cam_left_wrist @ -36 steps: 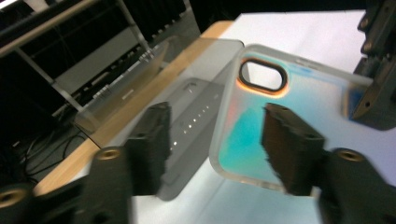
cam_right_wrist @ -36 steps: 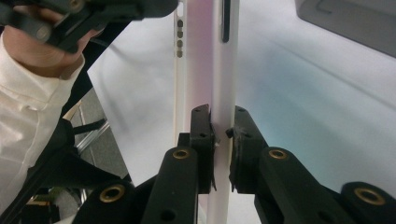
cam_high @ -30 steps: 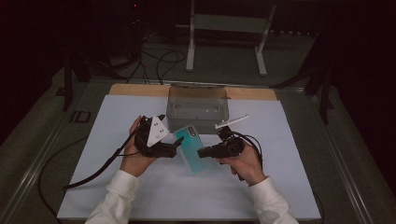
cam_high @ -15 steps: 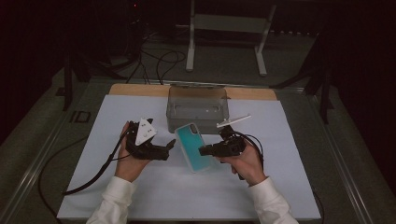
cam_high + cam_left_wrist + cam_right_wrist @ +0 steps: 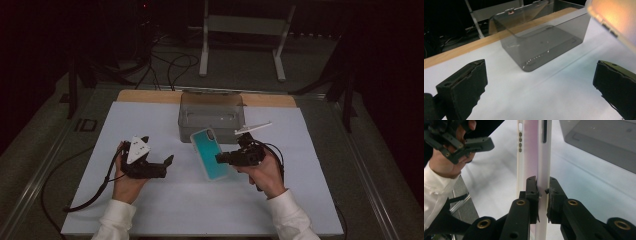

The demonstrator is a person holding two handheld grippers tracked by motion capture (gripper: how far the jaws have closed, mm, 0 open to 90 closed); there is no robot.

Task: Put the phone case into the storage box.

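Jaws of our right gripper pinch the teal case by its edge, above the mat's middle, just before the grey box. Our left gripper has just been opening and stands spread, holding nothing, near the mat's left edge.

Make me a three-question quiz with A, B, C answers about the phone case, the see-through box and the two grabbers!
1. Where is the clear box?
A. behind the phone case
B. under the left hand
C. off the table

2. What colour does the phone case look from above?
A. red
B. teal
C. yellow

3. What is the left gripper doing?
A. gripping the case
B. gripping the box
C. open, gripping nothing

Answers: 1 A, the box sits beyond the case on the white mat. 2 B, its back looks teal. 3 C, its jaws stand wide apart over bare mat, while the right gripper pinches the case's edge.
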